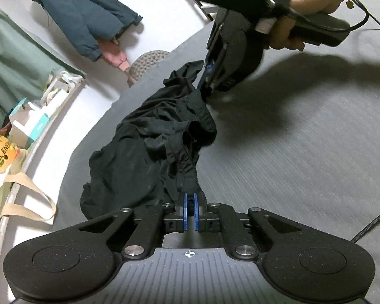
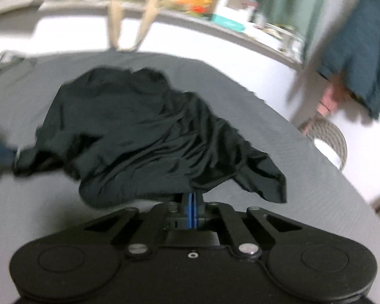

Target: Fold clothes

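Item: black garment (image 1: 149,136), one piece, crumpled. Location: on the grey bed cover (image 1: 291,152), running along its left edge, strung between the two grippers and partly lifted off the cover.

Left gripper (image 1: 190,210): blue pads drawn almost together, clamped on a thin bunched edge of the garment, seemingly a hem or strap.

Right gripper (image 2: 192,210): blue pads pressed together, clamped on a fold at the garment's near edge. In the left wrist view it is held by a hand (image 1: 309,0) above the cover, cloth trailing from its tip.

Handling, as judged: thin, soft knit, light, no stiffness. It drapes and sags between the two holds, wrinkles freely and will not keep a shape unless laid flat. Not fragile; somewhat slick, so a pinch on a single layer may slip.

Where to hold, as judged: seamed edges, hems or waistband, at two opposite corners, so the cloth can be pulled taut and spread before any fold. Which part of the garment each hold has cannot be told.

Surroundings: dark teal jacket (image 1: 86,17) hanging on the white wall; cluttered ledge with bags (image 1: 2,157) beyond the cover's left edge.
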Motion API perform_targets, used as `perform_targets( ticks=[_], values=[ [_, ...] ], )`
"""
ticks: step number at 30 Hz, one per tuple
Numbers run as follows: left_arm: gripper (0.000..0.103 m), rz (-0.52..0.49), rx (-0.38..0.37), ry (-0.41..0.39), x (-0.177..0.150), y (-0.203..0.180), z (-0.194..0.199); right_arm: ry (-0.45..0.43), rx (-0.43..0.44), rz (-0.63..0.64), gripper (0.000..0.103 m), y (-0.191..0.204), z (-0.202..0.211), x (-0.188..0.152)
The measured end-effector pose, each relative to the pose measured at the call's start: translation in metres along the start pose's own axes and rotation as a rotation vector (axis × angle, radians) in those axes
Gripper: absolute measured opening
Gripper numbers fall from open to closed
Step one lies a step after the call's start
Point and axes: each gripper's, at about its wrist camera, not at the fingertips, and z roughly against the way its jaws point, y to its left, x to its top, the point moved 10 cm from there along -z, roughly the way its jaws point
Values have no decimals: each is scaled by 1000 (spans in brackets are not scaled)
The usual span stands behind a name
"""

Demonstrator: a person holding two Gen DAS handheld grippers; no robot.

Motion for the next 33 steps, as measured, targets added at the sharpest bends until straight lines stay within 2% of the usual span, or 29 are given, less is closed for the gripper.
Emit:
perform_targets(
  ticks=[1, 3, 4, 5, 6, 9, 12, 17, 20, 21, 22, 23, 24, 25, 26, 29, 33],
  values=[
    [12, -5, 0, -1, 0, -1, 1, -7, -1, -46, 2, -6, 4, 2],
    [40, -29, 9, -7, 1, -4, 2, -17, -13, -113, 2, -18, 14, 6],
    [68, -45, 16, -11, 1, -7, 3, -22, -23, -135, 2, -25, 21, 8],
    [89, -62, 29, -20, 2, -9, 5, -24, -33, -151, 2, -32, 27, 9],
    [93, -77, 52, -41, 5, -9, 8, -23, -44, -169, 2, -40, 34, 9],
    [94, -83, 26, -57, 8, -14, 11, -10, -77, -202, 2, -62, 55, 6],
    [94, -59, 14, -37, 8, -14, 5, 4, -136, -175, 2, -81, 78, 1],
    [93, -4, 26, -5, 3, -4, -1, 1, -227, -158, 2, -106, 107, -11],
    [93, -23, 36, 4, 3, -7, -1, -3, -257, -185, 2, -116, 114, -16],
    [91, -29, 37, 6, 3, -8, -1, -3, -260, -202, 2, -119, 113, -18],
    [83, -25, 28, 8, 4, -9, -2, -3, -262, -223, 2, -122, 113, -19],
    [70, -20, 21, 13, 5, -9, -3, -3, -267, -234, 2, -125, 112, -20],
    [63, -14, 22, 25, 5, -8, -5, -5, -274, -233, 2, -127, 111, -21],
    [51, -7, 22, 37, 4, -7, -8, -6, -280, -235, 2, -130, 110, -22],
    [45, 0, 23, 47, 4, -6, -10, -5, -283, -243, 2, -132, 108, -22],
    [42, 11, 19, 45, 4, -3, -13, -7, -284, -275, 2, -138, 106, -25],
    [42, -51, 48, 32, 7, -10, -12, 2, -259, -296, 2, -141, 105, -29]
  ],
)
